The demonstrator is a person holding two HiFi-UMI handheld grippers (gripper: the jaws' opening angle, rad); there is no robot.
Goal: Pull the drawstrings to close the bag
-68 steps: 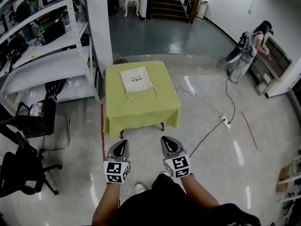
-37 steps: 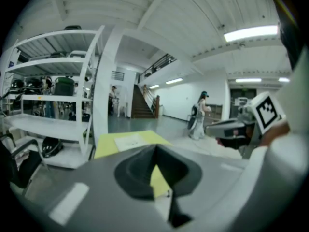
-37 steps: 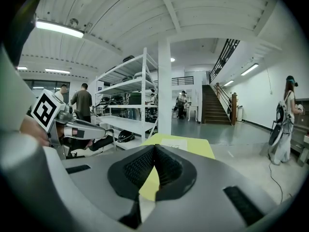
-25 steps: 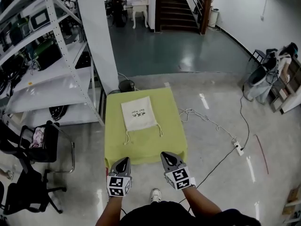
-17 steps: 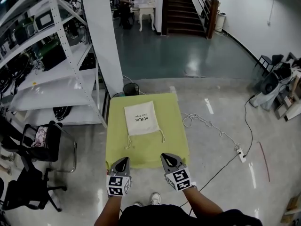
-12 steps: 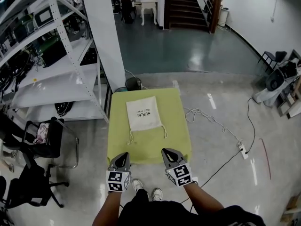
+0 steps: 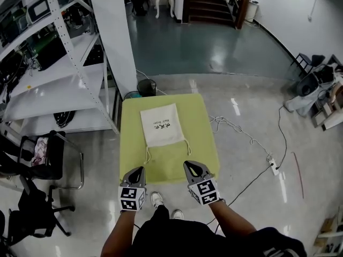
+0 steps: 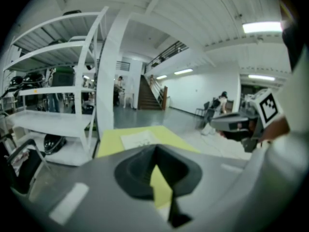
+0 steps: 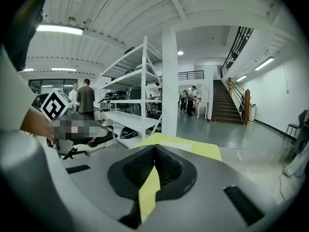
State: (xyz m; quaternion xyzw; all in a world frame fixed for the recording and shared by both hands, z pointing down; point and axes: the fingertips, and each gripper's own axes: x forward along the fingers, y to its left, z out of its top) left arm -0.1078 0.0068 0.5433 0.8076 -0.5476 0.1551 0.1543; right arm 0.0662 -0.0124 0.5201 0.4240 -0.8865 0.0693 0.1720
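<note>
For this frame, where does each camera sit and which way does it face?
Head view: on the person's head, facing forward and steeply down at the yellow table and white bag; shows forearms, left gripper, right gripper.
Left gripper view: on the left gripper, facing along its shut jaws toward table and bag; right gripper shows at right.
Right gripper view: on the right gripper, facing along its shut jaws toward table and shelving; left gripper shows at left.
Shared: all three see the table.
</note>
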